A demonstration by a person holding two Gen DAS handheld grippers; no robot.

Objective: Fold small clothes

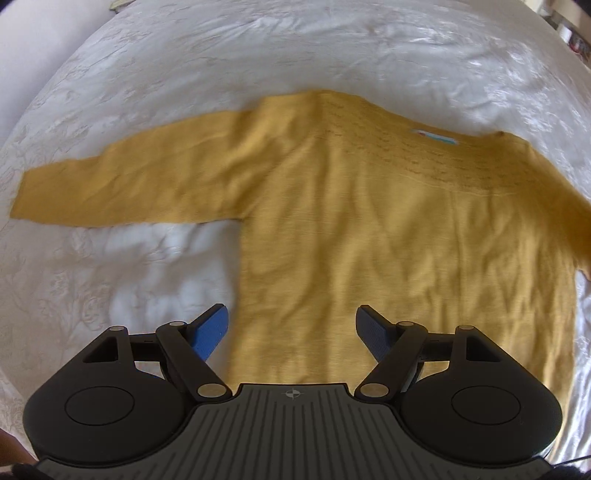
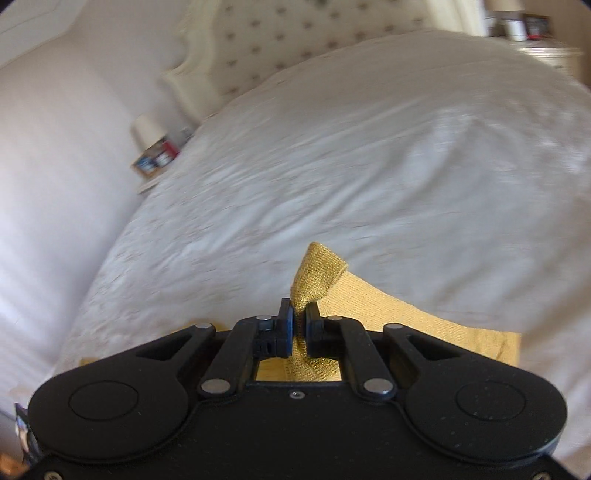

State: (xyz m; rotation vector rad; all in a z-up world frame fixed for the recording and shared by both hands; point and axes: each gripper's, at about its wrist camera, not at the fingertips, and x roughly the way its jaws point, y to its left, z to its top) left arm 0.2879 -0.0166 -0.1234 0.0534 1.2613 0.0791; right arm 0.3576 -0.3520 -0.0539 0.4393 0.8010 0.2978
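The mustard-yellow knitted long-sleeved sweater (image 1: 388, 229) is lying flat on the white embossed bedspread (image 1: 184, 66). The right gripper (image 2: 299, 325) is pinching its sleeve cuff (image 2: 314, 275), likely for folding inward; the left gripper (image 1: 291, 325) is hovering spread near the hem.

Bed (image 2: 369, 166): covered by a white bedspread (image 1: 258, 55) with a faint raised floral pattern, creased and wrinkled across its surface. Headboard (image 2: 295, 40): at the head of the bed, cream, button-tufted, with a scalloped frame. Wall (image 2: 55, 147): white, plain, to the left of the headboard. Lamp (image 2: 147, 127): pale shade, beside the bed below the left edge of the headboard; small boxes (image 2: 159, 157) in red, white and blue sit just beside it. A second group of small items (image 2: 517, 22) stands to the right of the headboard, too blurred to identify.
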